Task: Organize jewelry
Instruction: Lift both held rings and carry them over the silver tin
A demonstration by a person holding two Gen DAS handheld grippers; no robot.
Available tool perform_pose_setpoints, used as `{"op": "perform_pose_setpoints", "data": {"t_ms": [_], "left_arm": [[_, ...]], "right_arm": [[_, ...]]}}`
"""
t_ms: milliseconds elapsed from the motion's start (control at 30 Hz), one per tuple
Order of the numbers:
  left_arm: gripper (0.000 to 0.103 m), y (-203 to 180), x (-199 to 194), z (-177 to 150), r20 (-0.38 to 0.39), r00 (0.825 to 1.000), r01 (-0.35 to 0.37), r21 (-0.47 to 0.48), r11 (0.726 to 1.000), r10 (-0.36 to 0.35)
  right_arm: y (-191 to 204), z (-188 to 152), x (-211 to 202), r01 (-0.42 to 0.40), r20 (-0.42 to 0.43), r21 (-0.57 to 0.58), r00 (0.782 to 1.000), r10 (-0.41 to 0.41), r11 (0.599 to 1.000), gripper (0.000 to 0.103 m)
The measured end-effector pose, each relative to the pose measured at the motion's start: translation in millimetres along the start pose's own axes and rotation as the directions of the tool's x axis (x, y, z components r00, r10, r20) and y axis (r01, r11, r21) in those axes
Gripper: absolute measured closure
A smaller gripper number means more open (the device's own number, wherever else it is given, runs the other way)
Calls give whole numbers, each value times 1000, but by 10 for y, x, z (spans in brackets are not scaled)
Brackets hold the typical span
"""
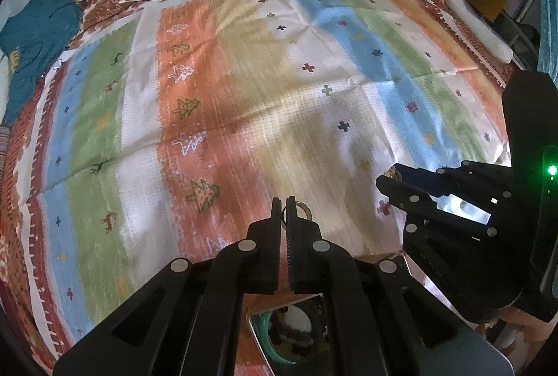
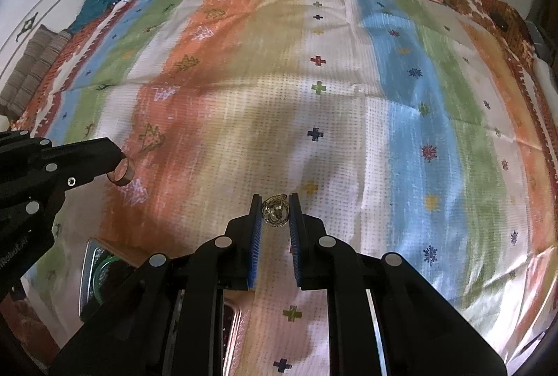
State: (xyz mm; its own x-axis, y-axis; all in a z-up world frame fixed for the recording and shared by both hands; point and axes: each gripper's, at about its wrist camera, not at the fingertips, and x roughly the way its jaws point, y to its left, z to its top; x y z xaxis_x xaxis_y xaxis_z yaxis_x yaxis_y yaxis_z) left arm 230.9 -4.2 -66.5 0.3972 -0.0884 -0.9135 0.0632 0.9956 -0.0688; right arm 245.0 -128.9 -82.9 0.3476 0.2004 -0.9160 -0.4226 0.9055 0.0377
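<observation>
My left gripper (image 1: pixel 283 213) pinches a plain silvery band ring (image 2: pixel 122 172); my right gripper (image 2: pixel 275 213) clamps an ornate gold filigree ring (image 2: pixel 275 215), both lifted above the striped cloth (image 2: pixel 348 104), presumably for sorting.

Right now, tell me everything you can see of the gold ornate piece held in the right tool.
The gold ornate openwork jewelry piece looks metallic, rounded, with looping filigree and a shiny center; whether it is a ring or an earring is unclear. It is pinched between the blue-padded fingers of the right tool, near their tips, held above the striped patterned cloth. Only the pads touch it.
</observation>
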Motion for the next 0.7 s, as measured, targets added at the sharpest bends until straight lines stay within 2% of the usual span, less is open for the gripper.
{"op": "perform_pose_setpoints", "data": {"t_ms": [700], "left_arm": [[101,2,-383,-297,56,998,24,-1,1000,-24]], "right_arm": [[126,-198,-293,-20,41,-31,999,21,999,87]]}}
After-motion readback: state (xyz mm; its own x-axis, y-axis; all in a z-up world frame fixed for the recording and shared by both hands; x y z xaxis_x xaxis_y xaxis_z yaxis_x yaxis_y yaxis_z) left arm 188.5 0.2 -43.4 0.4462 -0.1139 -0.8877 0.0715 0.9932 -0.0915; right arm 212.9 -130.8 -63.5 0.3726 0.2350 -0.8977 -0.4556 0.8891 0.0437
